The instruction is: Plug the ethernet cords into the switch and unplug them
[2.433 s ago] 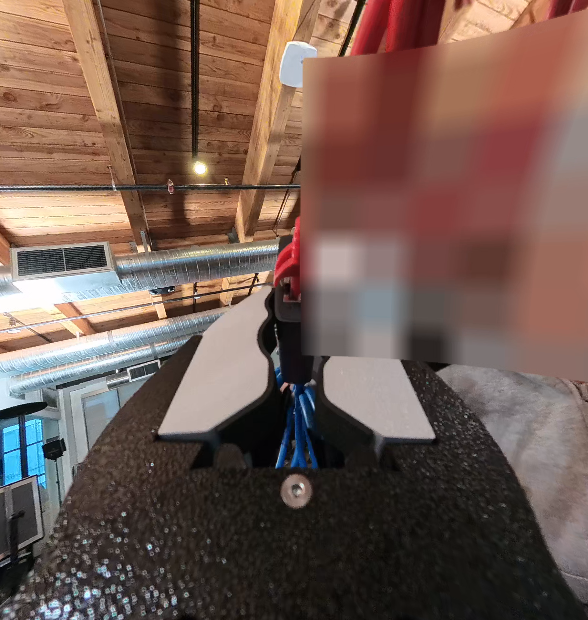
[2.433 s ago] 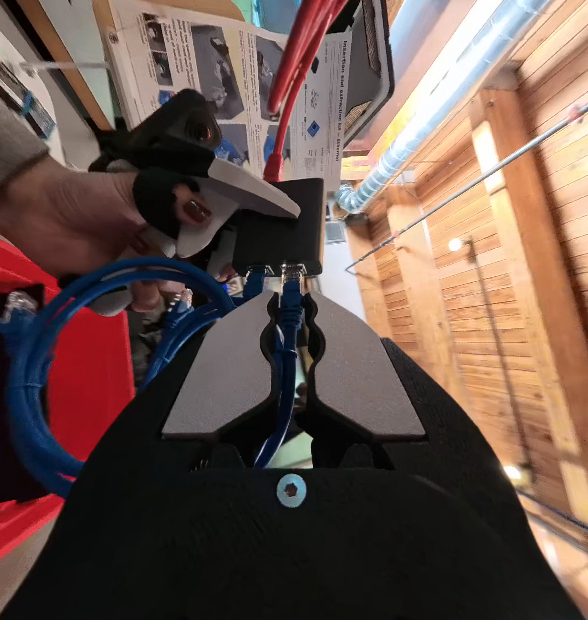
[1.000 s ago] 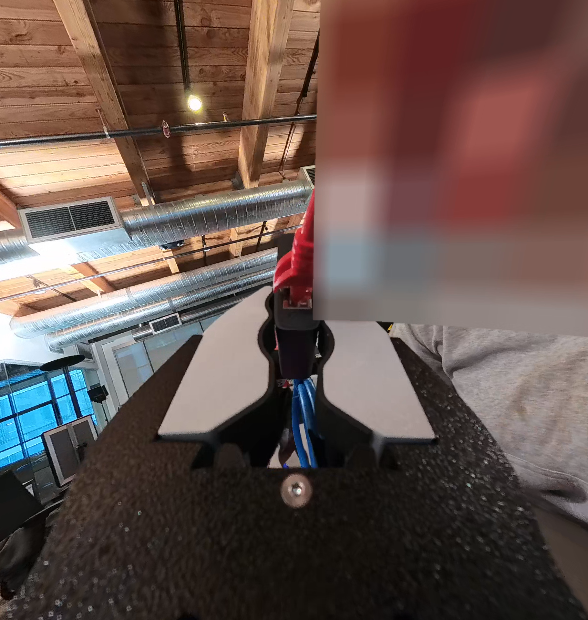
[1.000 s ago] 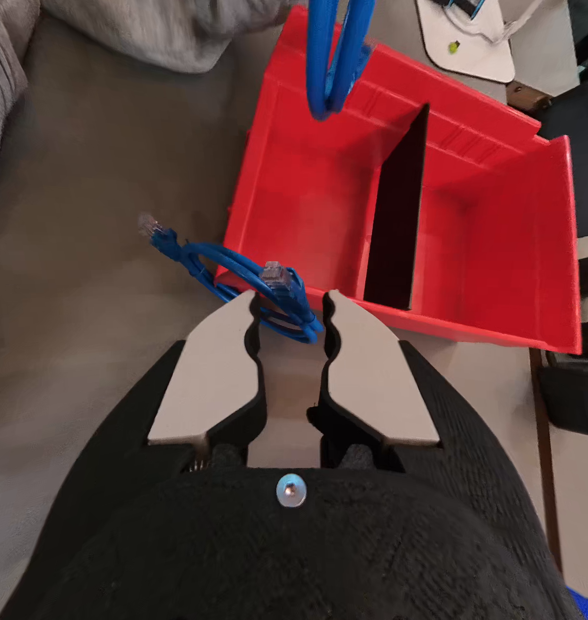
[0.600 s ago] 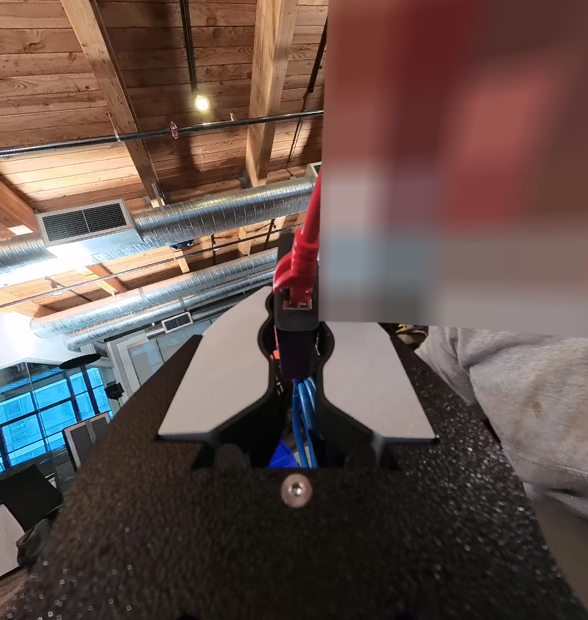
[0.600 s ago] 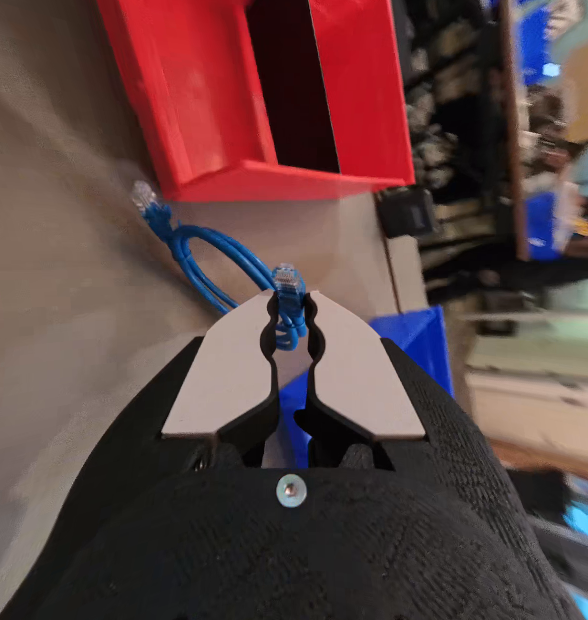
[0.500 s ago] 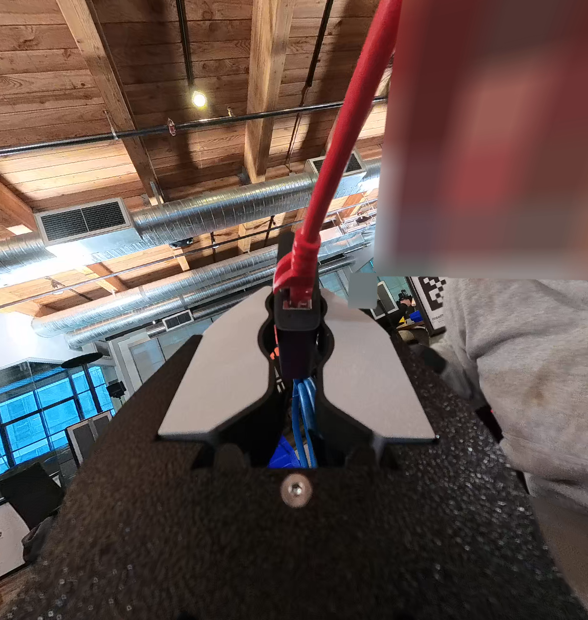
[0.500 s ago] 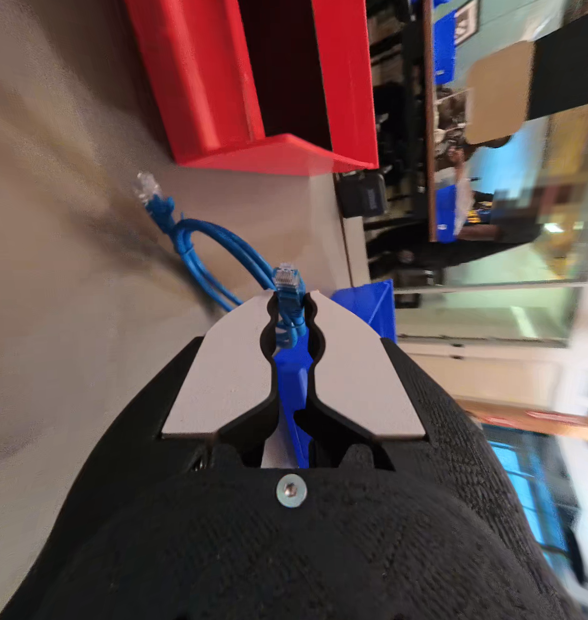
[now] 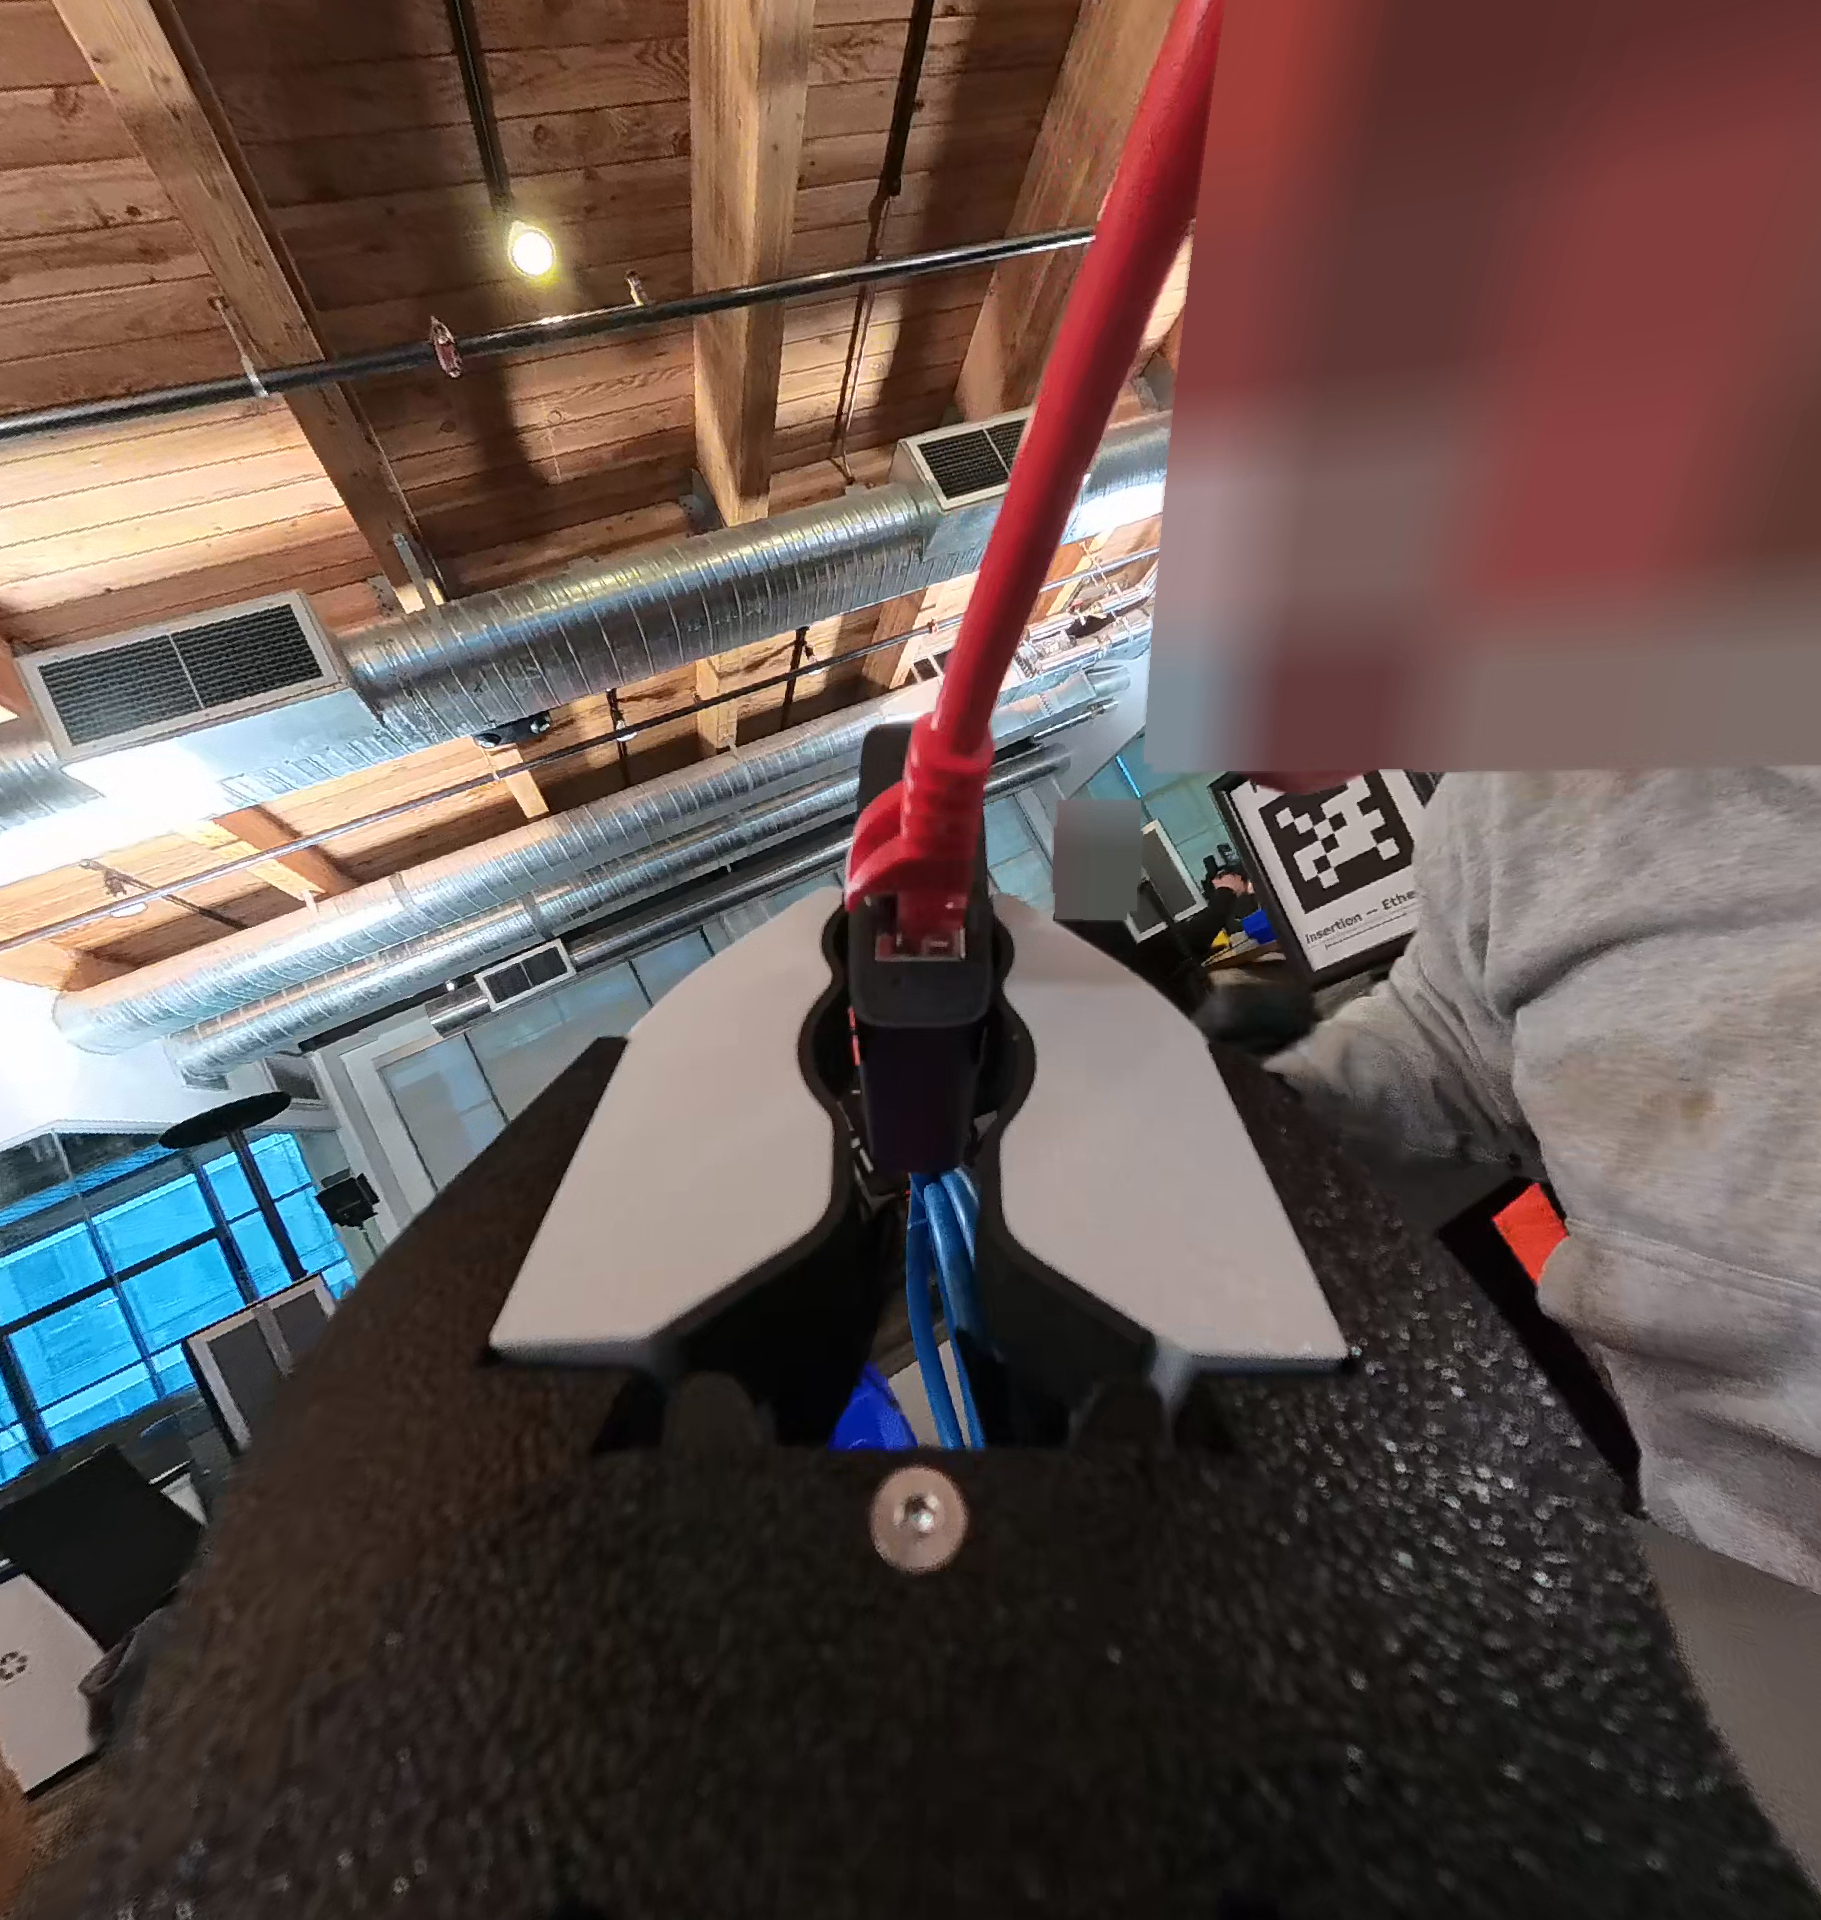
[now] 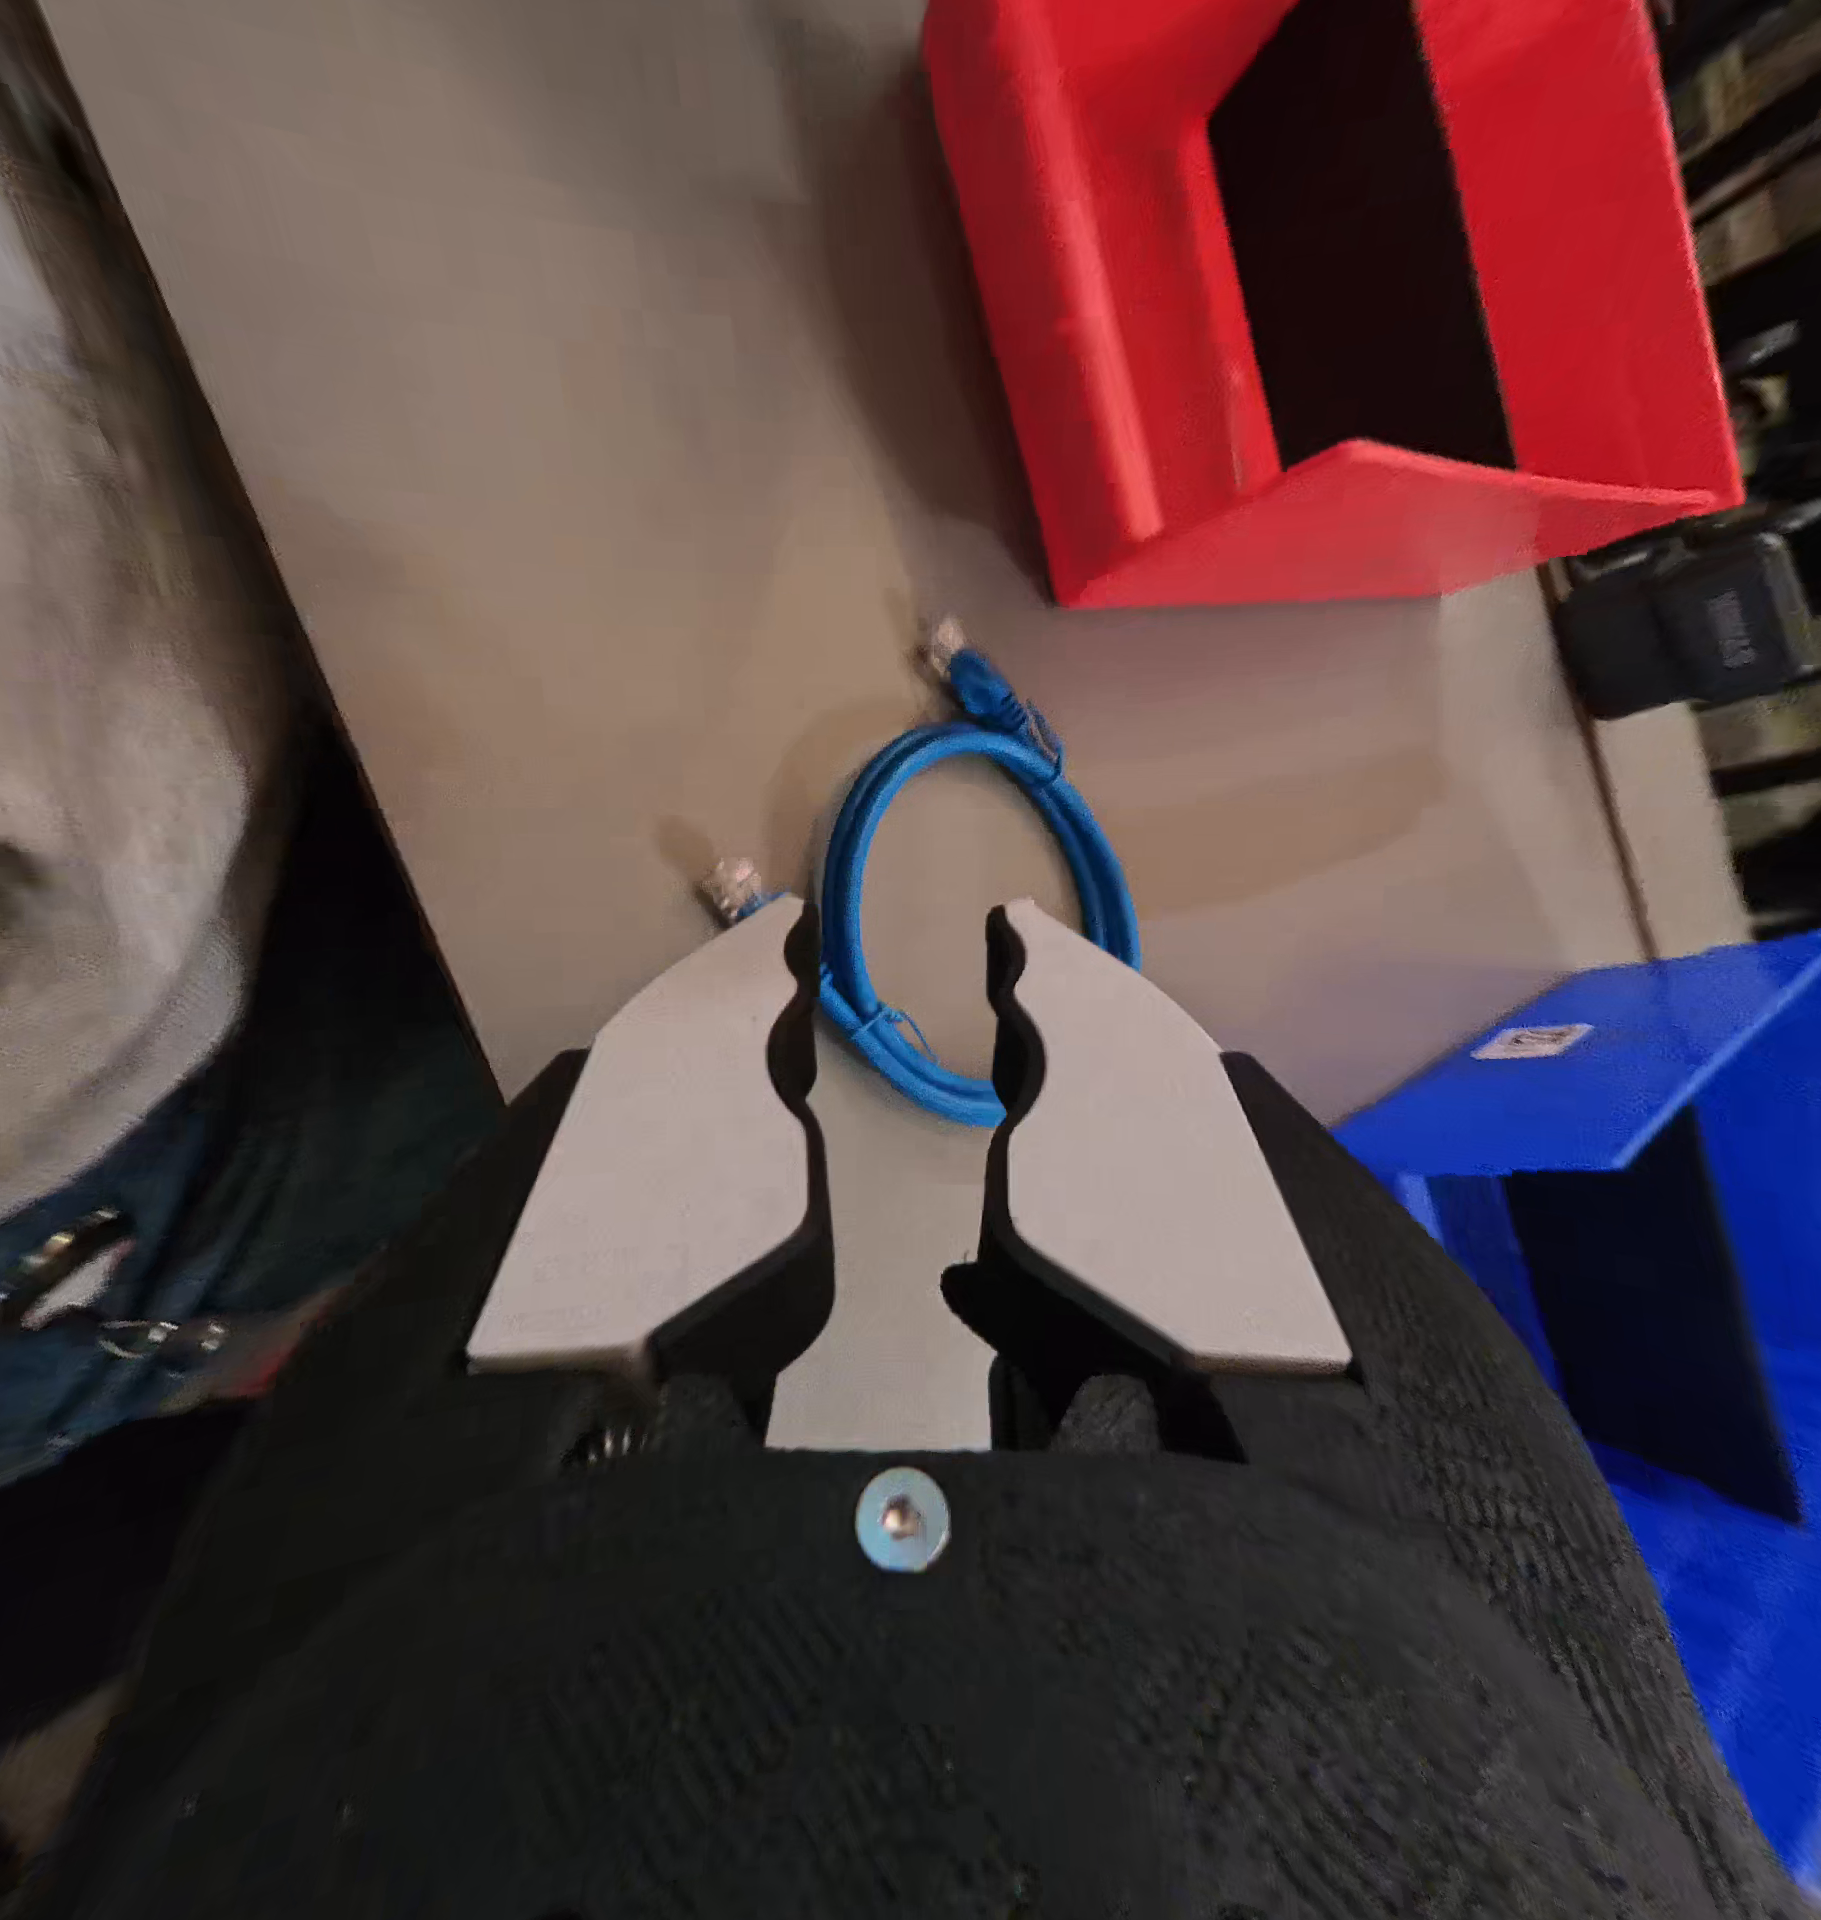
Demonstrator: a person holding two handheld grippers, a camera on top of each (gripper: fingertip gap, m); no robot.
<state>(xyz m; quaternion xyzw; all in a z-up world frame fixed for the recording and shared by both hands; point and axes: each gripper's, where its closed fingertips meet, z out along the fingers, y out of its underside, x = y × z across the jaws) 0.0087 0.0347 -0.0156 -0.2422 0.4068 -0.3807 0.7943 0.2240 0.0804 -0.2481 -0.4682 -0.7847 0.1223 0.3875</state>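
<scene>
black coupler block [image 9: 918,1023] sits pinched between the closed jaws of the left gripper [image 9: 916,935], which points up at a wooden ceiling; a red cable [image 9: 1067,447] is plugged into its top end and runs off toward 1 o'clock, while blue cable strands [image 9: 945,1299] hang from its lower end between the fingers. a silver duct [image 9: 615,634] crosses at 10 o'clock, and a grey sleeve [image 9: 1654,1122] fills 3 o'clock. in the right wrist view, the right gripper [image 10: 898,914] hovers with jaws apart, holding nothing, over a coiled blue cable [image 10: 1088,862] lying on the beige table [image 10: 573,416]; one plug of the coil pokes out at 11 o'clock just beside the left finger, the other points to 12 o'clock. a red bin [image 10: 1093,312] stands at 1 o'clock, its black divider showing, contents hidden. a blue bin [image 10: 1716,1351] lies at 4 o'clock, its inside hidden too.
</scene>
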